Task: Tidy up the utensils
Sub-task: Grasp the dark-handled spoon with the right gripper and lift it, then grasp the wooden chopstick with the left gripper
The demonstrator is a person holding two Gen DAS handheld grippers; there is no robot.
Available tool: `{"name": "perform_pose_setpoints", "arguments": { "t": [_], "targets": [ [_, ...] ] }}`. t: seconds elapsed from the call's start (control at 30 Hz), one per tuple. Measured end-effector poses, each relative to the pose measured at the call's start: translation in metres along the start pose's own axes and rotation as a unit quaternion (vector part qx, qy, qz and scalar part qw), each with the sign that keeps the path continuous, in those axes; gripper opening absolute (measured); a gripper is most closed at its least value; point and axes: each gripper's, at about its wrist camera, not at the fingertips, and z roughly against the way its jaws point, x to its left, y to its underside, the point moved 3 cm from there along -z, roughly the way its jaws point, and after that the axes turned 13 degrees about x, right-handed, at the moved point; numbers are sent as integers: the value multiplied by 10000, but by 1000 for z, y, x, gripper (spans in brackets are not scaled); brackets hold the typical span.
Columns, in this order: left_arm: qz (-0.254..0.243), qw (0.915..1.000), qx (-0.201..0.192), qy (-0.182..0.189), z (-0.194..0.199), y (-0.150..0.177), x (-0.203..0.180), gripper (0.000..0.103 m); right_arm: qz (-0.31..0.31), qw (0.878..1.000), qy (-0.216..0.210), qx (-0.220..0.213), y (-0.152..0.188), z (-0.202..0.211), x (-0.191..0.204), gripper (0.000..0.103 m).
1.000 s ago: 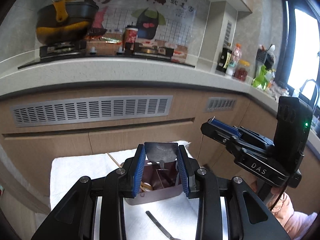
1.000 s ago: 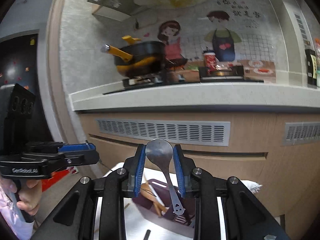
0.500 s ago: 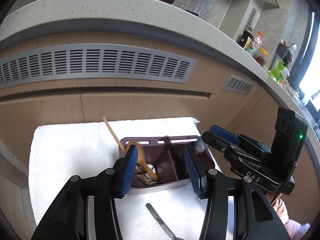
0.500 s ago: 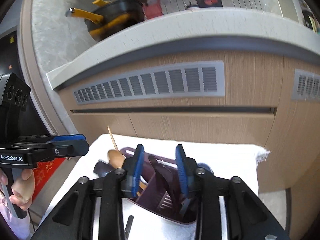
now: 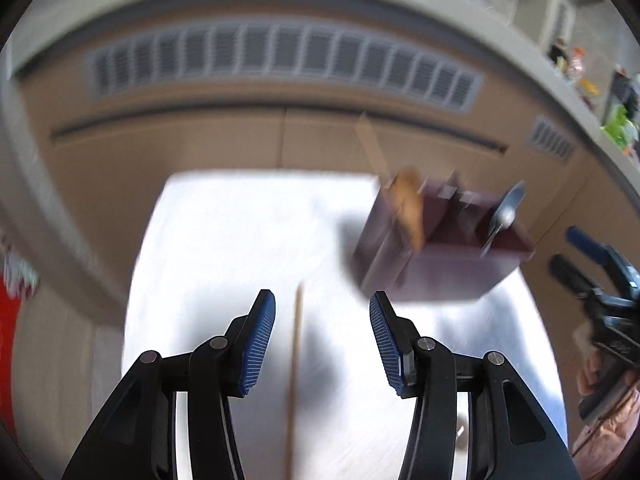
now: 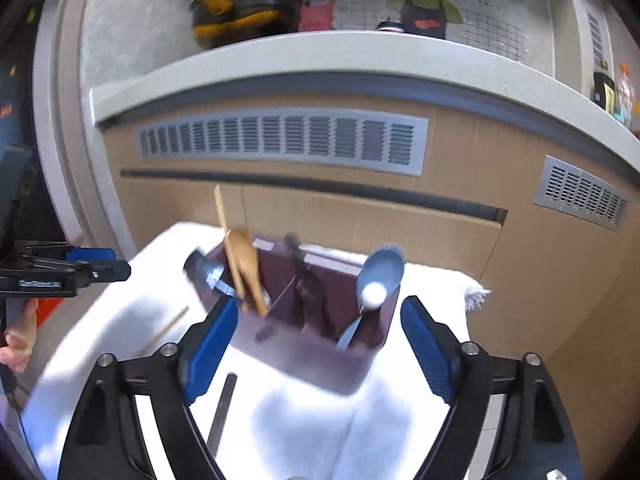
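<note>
Both tongs stand apart and hold nothing. Right gripper [image 6: 316,344] has just been opening wide; it tilts down over the near wall of the maroon utensil caddy [image 6: 304,356], whose front lies between its blue pads without contact. Left gripper [image 5: 322,344], half open, points down at the white towel [image 5: 224,240], left of the caddy, with a wooden chopstick [image 5: 296,360] lying between its fingers, untouched. A dark flat utensil [image 6: 222,408] lies on the towel just before the caddy. Inside the caddy, a wooden spoon [image 6: 244,268] leans at the left, a dark ladle [image 6: 310,288] in the middle, a steel spoon [image 6: 378,276] at the right. Behind stands a wood cabinet [image 6: 440,248].
</note>
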Motion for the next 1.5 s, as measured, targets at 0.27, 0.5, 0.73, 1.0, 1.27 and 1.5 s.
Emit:
{"name": "perform_pose_setpoints", "arguments": {
  "t": [0.27,0.5,0.73,1.0,1.27,1.5],
  "targets": [
    [381,9983,405,-198,-27,73,28,50,335,9966,-285,700,41,-27,41,97],
    [382,9982,291,-370,-19,113,35,50,496,9832,-561,1667,74,-72,77,45],
    [316,9985,379,-251,-20,123,30,50,308,9786,-414,1994,81,-98,84,40],
    [233,9989,344,-215,-17,121,24,50,500,9793,-210,1952,81,-94,89,10],
    [-143,9992,374,-72,-18,111,15,49,202,9835,-318,1768,88,-61,60,10],
    [-824,9913,1010,-167,-39,62,12,27,-21,9844,-511,1681,100,-45,41,10]
  ]
}}
